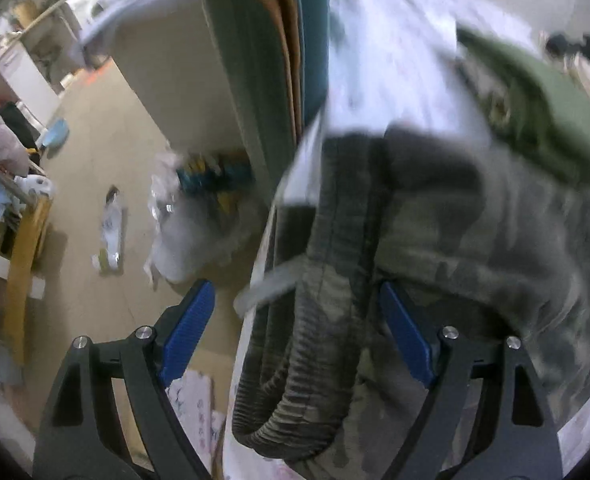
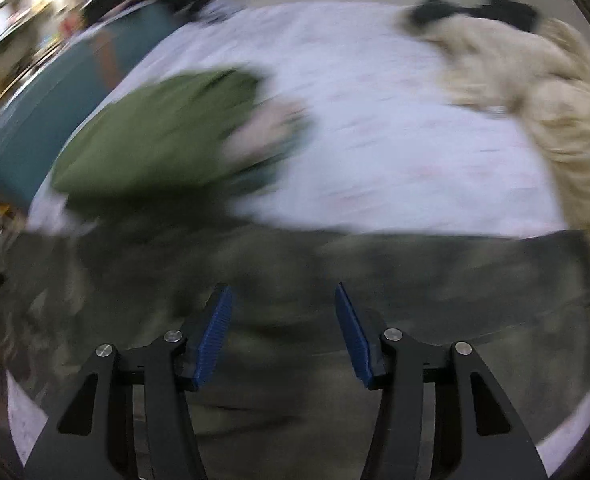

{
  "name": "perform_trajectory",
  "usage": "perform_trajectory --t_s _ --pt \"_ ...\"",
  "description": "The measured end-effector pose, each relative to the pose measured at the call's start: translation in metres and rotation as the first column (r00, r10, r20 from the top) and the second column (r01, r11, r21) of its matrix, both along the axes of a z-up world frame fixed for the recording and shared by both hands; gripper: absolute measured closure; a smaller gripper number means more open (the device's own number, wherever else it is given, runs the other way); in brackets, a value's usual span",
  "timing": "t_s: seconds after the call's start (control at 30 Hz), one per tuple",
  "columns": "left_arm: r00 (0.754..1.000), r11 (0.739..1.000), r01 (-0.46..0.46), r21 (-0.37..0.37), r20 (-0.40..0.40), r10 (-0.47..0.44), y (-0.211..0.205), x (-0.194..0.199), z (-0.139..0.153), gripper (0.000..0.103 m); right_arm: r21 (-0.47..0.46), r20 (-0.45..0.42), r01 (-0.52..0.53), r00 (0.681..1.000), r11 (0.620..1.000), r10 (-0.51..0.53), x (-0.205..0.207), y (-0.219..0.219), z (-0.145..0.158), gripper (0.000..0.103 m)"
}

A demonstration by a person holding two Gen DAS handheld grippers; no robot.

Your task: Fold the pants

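The camouflage pants (image 1: 435,240) are lying rumpled across the lower frame on the white floral sheet (image 2: 375,120), folding barely begun, as I am hovering my left gripper (image 1: 295,300) and right gripper (image 2: 283,300), both wide and empty, above them.

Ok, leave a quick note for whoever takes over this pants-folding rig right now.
Left gripper: open, straddling the ribbed waistband of the camo pants at the bed edge, not clamped.
Right gripper: open, over the pants' dark fabric, holding nothing.
Pants lie along the near edge of the white sheet, beside a green garment and a cream one.
Done: no neat fold visible.
Left: grip, fold.
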State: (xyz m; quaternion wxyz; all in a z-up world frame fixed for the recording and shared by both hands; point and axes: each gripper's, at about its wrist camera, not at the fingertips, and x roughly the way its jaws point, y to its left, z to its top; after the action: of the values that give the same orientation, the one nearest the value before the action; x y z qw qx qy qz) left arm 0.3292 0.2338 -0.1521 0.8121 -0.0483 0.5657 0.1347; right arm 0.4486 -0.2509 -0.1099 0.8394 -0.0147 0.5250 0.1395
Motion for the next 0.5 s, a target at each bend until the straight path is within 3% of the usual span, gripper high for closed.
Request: perform_trajectory --t_s 0.07,0.2,0.3,0.4,0.5 --pt "0.998 1.0 0.006 0.0 -0.06 -0.006 0.002 0.003 -0.011 0.021 -0.027 -0.01 -0.015 1.0 1.0 0.014 -0.006 0.035 -0.022 0.05" --pt "1.0 0.991 -0.002 -0.132 0.01 0.004 0.015 -0.006 0.003 0.021 -0.121 -0.111 0.11 0.986 0.987 -0.124 0.008 0.055 -0.086 0.051" --pt "0.997 0.983 0.041 -0.179 0.068 -0.029 0.03 -0.018 0.014 0.021 -0.215 -0.093 0.1 0.988 0.972 -0.122 0.009 0.072 -0.078 0.047" --pt "0.989 0.966 0.128 -0.224 0.102 -0.107 0.048 -0.032 0.019 0.02 0.011 -0.042 0.027 0.999 1.0 -0.027 0.003 0.1 -0.029 0.047" --pt "0.975 0.985 0.154 -0.08 0.172 -0.139 0.066 -0.046 0.029 0.015 0.195 -0.056 -0.165 0.982 0.967 0.179 0.004 0.163 0.007 0.036"
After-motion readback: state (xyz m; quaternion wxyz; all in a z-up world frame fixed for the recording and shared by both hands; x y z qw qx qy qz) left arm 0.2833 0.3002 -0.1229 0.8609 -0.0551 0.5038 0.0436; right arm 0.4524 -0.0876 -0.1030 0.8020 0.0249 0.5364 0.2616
